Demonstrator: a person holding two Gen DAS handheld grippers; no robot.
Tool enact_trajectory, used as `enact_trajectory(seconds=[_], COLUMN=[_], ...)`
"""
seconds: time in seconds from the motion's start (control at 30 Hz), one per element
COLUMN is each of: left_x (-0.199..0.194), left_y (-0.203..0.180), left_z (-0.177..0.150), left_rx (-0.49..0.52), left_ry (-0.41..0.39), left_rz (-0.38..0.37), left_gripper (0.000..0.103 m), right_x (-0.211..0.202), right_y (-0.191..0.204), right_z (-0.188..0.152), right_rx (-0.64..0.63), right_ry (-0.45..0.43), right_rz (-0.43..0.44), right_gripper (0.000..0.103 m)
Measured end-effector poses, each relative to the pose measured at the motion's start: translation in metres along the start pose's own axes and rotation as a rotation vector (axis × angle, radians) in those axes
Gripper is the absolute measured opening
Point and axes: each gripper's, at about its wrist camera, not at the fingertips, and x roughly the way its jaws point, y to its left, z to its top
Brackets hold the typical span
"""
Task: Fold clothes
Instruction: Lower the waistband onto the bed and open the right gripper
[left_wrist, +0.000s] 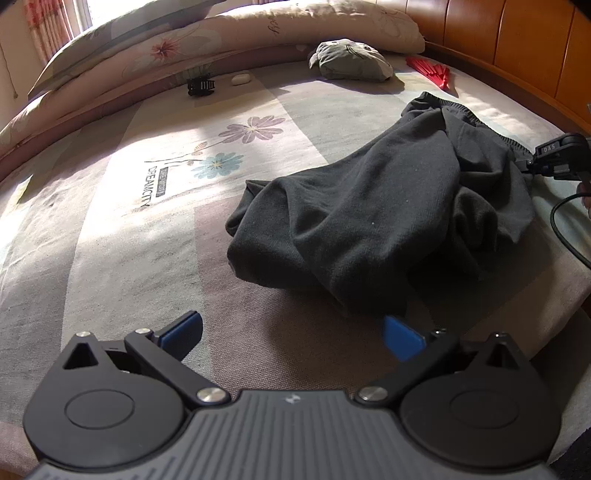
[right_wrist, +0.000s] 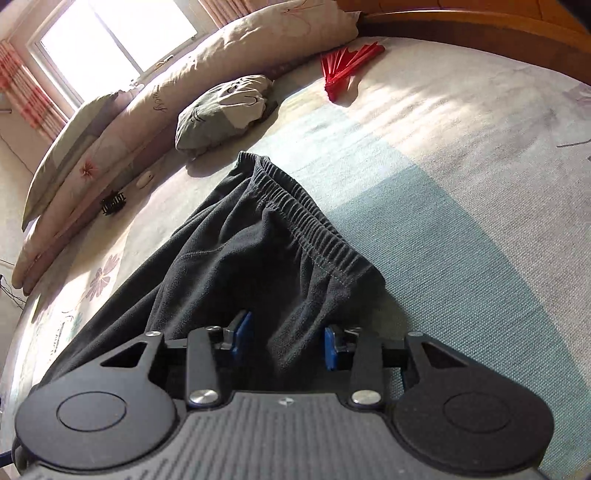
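Observation:
A dark grey pair of pants (left_wrist: 369, 214) lies crumpled on the flowered bedsheet (left_wrist: 147, 221), with the elastic waistband (right_wrist: 306, 218) toward the headboard. My left gripper (left_wrist: 291, 328) is open just above the sheet, its right blue pad (left_wrist: 400, 338) at the near edge of the cloth and nothing between the fingers. My right gripper (right_wrist: 285, 339) is shut on a bunch of the pants (right_wrist: 240, 258) below the waistband corner. In the left wrist view the right gripper (left_wrist: 532, 162) shows at the pants' far right edge.
A grey plush cushion (left_wrist: 351, 59) and a red folding fan (left_wrist: 432, 72) lie near the pillows (left_wrist: 184, 40). A black hair clip (left_wrist: 200, 86) and a small white object (left_wrist: 241, 78) sit at the pillow edge. The wooden headboard (left_wrist: 517, 44) curves right. A black cable (left_wrist: 565, 229) trails off the bed edge.

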Motion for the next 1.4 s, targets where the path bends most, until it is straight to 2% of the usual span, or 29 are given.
enact_trajectory(seconds=[0.1,0.3,0.5,0.57,0.67,0.73,0.9,1.1,1.23,1.33,1.4], left_x=[-0.001,-0.005,-0.004,-0.004,-0.006,-0.008,-0.004,-0.001,0.004,0.017,0.018], left_y=[-0.004,-0.006,-0.006,-0.005,-0.001,0.002,0.009,0.008,-0.002,-0.012,-0.009], left_z=[0.002,0.001,0.002,0.002,0.003,0.003,0.003,-0.002,-0.002,-0.001,0.002], left_rx=[0.017,0.025,0.032,0.034,0.03,0.028,0.02,0.007,0.027,0.038,0.012], left_ry=[-0.009,-0.024,-0.043,-0.053,-0.065,-0.071,-0.066,-0.059,-0.057,-0.052,-0.065], left_rz=[-0.002,-0.014,-0.017,-0.01,0.0,0.008,0.034,-0.016,-0.092,-0.089,-0.034], left_gripper=[0.102,0.102,0.102,0.102,0.102,0.102,0.102,0.102,0.102,0.102,0.102], right_x=[-0.009,-0.042,-0.075,-0.077,-0.079,-0.086,-0.108,-0.121,-0.122,-0.117,-0.113], right_y=[-0.008,-0.012,-0.011,-0.008,0.001,0.01,0.039,0.073,0.1,0.114,0.121], right_z=[-0.003,-0.001,-0.011,-0.015,-0.02,-0.022,-0.025,-0.03,-0.039,-0.043,-0.045], right_rx=[0.038,-0.012,-0.054,-0.08,-0.132,-0.172,-0.221,-0.258,-0.31,-0.327,-0.33], right_ry=[-0.011,-0.019,0.042,0.063,0.079,0.063,0.009,-0.008,-0.008,0.001,0.007], right_rz=[-0.023,-0.134,-0.154,-0.194,-0.274,-0.289,-0.245,-0.132,-0.097,-0.073,-0.057], right_gripper=[0.005,0.005,0.005,0.005,0.014,0.026,0.05,0.056,0.063,0.063,0.063])
